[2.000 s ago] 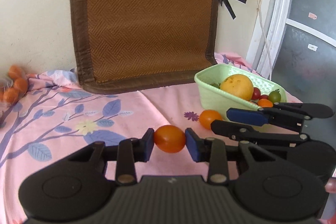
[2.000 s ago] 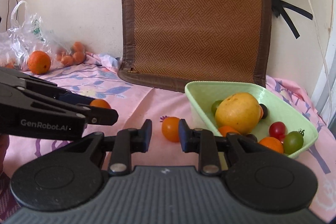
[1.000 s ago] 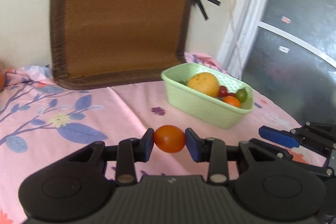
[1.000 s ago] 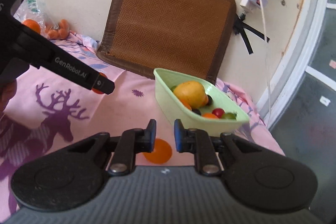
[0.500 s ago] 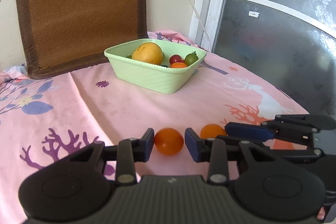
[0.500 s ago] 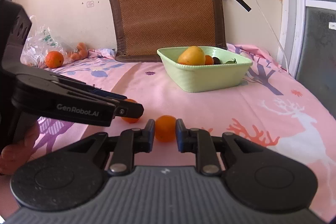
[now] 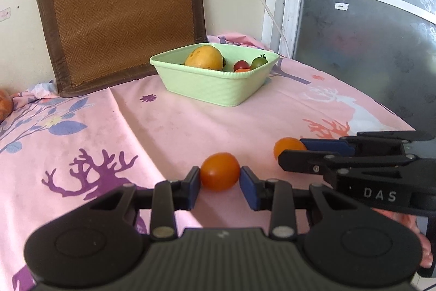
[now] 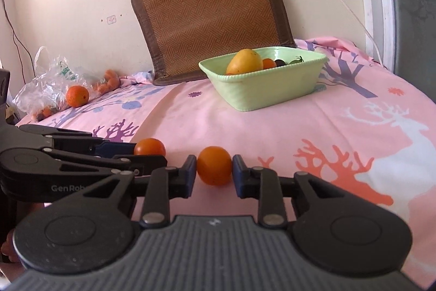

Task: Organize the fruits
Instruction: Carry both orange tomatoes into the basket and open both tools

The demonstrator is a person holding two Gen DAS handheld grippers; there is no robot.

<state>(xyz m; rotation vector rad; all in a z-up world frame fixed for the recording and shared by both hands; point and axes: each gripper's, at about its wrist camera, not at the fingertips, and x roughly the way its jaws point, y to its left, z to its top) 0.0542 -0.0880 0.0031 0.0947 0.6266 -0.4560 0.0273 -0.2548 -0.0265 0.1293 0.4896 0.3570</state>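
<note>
My left gripper [image 7: 220, 181] is shut on an orange tomato [image 7: 220, 171] low over the pink tablecloth. My right gripper [image 8: 214, 170] is shut on a second orange tomato [image 8: 214, 165], also low over the cloth. Each gripper shows in the other's view, side by side: the right gripper [image 7: 293, 152] with its tomato [image 7: 286, 146], the left gripper [image 8: 141, 154] with its tomato [image 8: 149, 146]. A light green basket [image 7: 215, 87] [image 8: 272, 89] stands farther back, holding a mango [image 7: 203, 60] and small red, green and orange tomatoes.
A brown woven mat [image 7: 122, 10] leans on the wall behind the basket. A plastic bag [image 8: 46, 83] with oranges [image 8: 77, 96] lies at the far left. A glass door [image 7: 368, 32] and white cable are on the right. The table edge curves at right.
Both grippers pulled back from the basket toward the table's near side, each carrying an orange tomato. They now sit low, close together, with the basket farther away.
</note>
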